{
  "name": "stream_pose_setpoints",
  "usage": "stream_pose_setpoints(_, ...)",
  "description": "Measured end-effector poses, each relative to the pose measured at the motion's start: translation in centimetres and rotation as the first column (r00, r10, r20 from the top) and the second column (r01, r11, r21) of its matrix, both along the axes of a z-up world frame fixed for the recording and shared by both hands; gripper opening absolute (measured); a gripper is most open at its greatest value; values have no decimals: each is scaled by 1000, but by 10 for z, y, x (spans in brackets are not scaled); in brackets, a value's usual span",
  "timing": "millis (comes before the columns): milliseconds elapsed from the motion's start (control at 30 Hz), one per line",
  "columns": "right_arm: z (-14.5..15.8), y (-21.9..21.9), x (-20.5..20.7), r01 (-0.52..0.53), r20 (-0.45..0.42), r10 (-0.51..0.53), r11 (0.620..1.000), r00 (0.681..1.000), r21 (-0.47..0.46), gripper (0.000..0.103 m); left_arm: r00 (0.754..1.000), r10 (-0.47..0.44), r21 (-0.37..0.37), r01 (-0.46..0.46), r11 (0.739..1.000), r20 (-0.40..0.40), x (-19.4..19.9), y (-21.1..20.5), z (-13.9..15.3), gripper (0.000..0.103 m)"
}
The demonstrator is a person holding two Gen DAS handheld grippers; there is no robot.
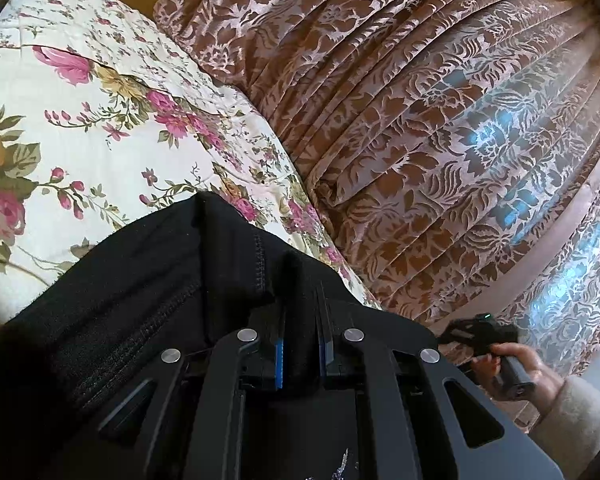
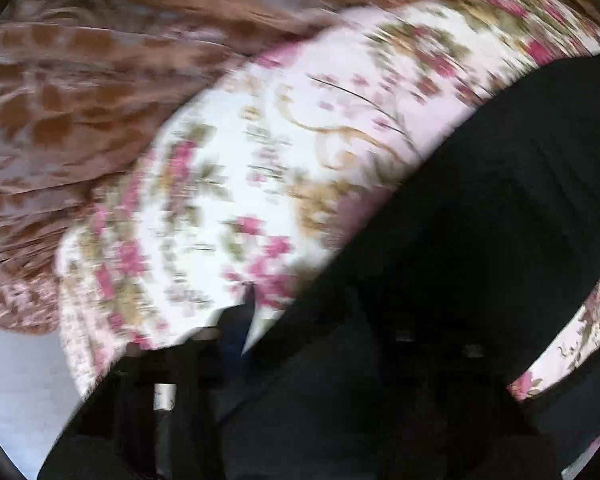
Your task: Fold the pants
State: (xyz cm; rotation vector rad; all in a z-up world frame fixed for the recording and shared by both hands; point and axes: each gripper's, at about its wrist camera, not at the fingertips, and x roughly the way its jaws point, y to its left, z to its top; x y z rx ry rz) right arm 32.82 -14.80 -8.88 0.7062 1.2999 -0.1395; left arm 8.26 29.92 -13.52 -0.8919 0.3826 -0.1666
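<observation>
No text, label, brand, number or sign can be read in either view. The right wrist view is too blurred to show any writing, and the left wrist view shows only patterns of flowers and leaves on cloth, without letters.

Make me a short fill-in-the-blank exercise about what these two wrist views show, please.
1. The left gripper is shut on the ____ pants.
2. The pants lie on a quilt printed with ____.
3. Beside the quilt hangs a brown patterned ____.
4. In the left wrist view, a hand in a pale sleeve grips the other gripper's ____.

Missing words: black; flowers; curtain; handle
</observation>
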Motion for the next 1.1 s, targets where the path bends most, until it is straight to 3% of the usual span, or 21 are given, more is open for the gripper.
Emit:
stream_pose_setpoints(100, 0, -13, -19, 21, 88, -28, 997, 996, 75, 8, 1000, -8, -16, 9, 1000, 15, -1, 1, 1, 10)
stream_pose_setpoints(200, 21, -23, -56, -23, 221, -8, 990, 975, 136, 8, 999, -17, -57, 19, 998, 40, -3, 6, 5, 10)
stream_pose_setpoints(300, 48, -28, -111, -117, 370, 50, 980, 928, 160, 8, 994, 6, -143, 9, 990, 105, -16, 17, 18, 10)
stream_pose_setpoints(433, 62, -27, -192, -211, 507, 108, 966, 855, 150, 8, 988, 23, -188, 6, 982, 154, -36, 29, 33, 10)
stream_pose_setpoints(600, 45, -6, -280, -255, 615, 178, 966, 768, 38, 8, 994, 38, -246, -11, 969, 105, -62, 39, 23, 10)
stream_pose_setpoints(667, 26, -3, -301, -244, 631, 158, 968, 760, 51, 8, 997, 43, -231, -27, 973, 62, -70, 40, 17, 10)
stream_pose_setpoints(767, -8, 1, -313, -231, 599, 163, 972, 784, 38, 8, 999, 38, -246, -35, 969, 9, -80, 43, 7, 12)
stream_pose_setpoints(833, -22, 1, -315, -230, 588, 174, 973, 790, 21, 8, 999, 44, -251, -42, 967, 6, -89, 44, 8, 23)
stream_pose_setpoints(967, -35, -8, -317, -228, 593, 130, 969, 794, 93, 9, 999, 33, -237, -35, 971, -12, -107, 40, 17, 46)
stream_pose_setpoints(1033, -33, -11, -318, -238, 602, 130, 966, 788, 102, 17, 999, 28, -266, -33, 963, -23, -117, 39, 22, 56)
stream_pose_setpoints(1067, -33, -13, -320, -238, 605, 127, 966, 786, 106, 26, 999, 20, -283, -26, 959, -24, -120, 38, 22, 57)
stream_pose_setpoints(1100, -33, -16, -323, -237, 612, 117, 964, 782, 118, 29, 1000, 6, -301, -14, 953, -25, -124, 36, 23, 58)
